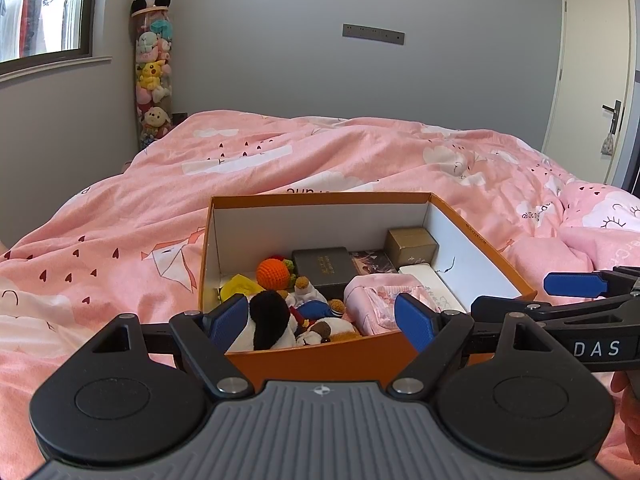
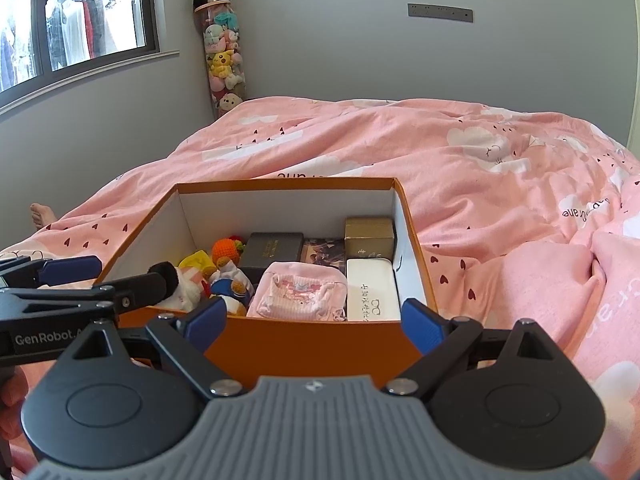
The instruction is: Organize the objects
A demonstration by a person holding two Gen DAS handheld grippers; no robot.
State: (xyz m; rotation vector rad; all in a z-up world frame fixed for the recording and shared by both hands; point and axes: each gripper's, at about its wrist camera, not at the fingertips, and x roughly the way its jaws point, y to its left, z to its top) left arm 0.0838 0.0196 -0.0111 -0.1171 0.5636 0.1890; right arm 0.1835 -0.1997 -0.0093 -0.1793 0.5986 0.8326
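Note:
An open orange box (image 1: 320, 356) (image 2: 312, 340) sits on the bed. It holds plush toys (image 1: 276, 316), an orange crochet ball (image 1: 273, 274) (image 2: 225, 251), a dark case (image 1: 324, 266) (image 2: 274, 246), a gold box (image 1: 412, 245) (image 2: 369, 232), a pink pouch (image 1: 378, 300) (image 2: 298, 290) and a white glasses case (image 2: 372, 290). My left gripper (image 1: 320, 318) is open and empty just above the box's near wall. My right gripper (image 2: 316, 322) is open and empty at the near wall too. Each gripper shows at the edge of the other's view.
A rumpled pink quilt (image 1: 360, 152) covers the bed all around the box. A tall clear tube of plush toys (image 1: 154, 72) stands in the far corner by a window (image 2: 60, 28). A door (image 1: 592, 80) is at the right. A bare foot (image 2: 40, 214) shows at the left.

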